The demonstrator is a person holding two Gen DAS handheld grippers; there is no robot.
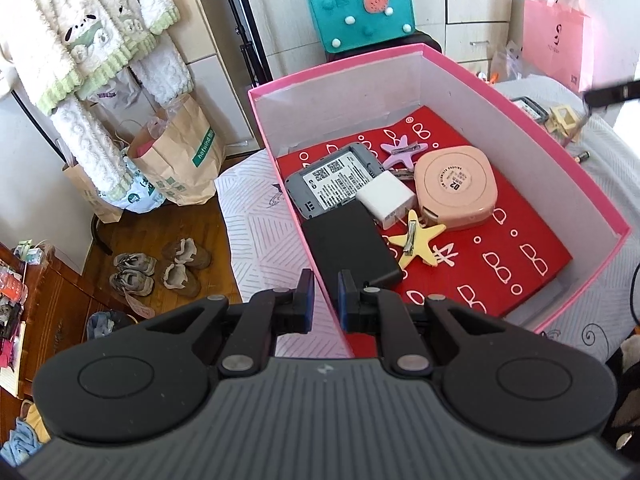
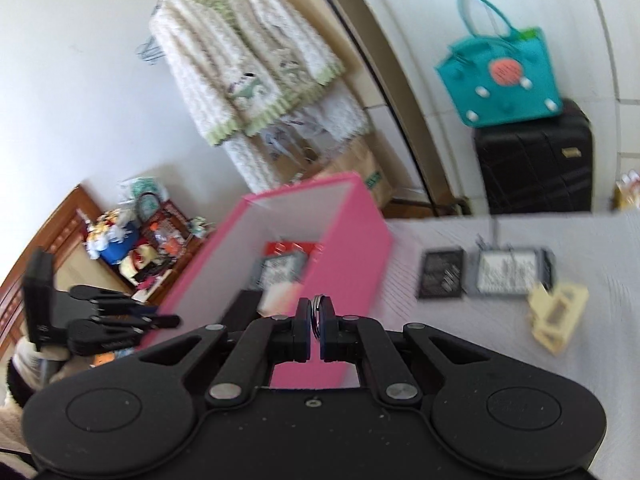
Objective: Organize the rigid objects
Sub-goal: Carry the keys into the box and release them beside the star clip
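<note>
A pink box [image 1: 560, 168] with a red patterned floor stands on the bed. In it lie a grey router [image 1: 332, 184], a white charger [image 1: 386, 204], a black power bank [image 1: 348, 248], a peach round case [image 1: 456, 188], a yellow star clip [image 1: 416, 242] and a purple star clip [image 1: 400, 150]. My left gripper [image 1: 325, 300] straddles the box's near wall with a narrow gap between its fingers; whether they pinch the wall is unclear. My right gripper [image 2: 316, 320] is shut on a small dark metal ring [image 2: 317, 312] above the box [image 2: 344, 248].
On the bed right of the box lie a black card [image 2: 442, 274], a grey device [image 2: 512, 272] and wooden pieces [image 2: 558, 312]. A small battery [image 1: 582, 156] lies near the box. A teal bag [image 2: 504, 80] sits on a black suitcase [image 2: 532, 168]. Shoes [image 1: 160, 268] are on the floor.
</note>
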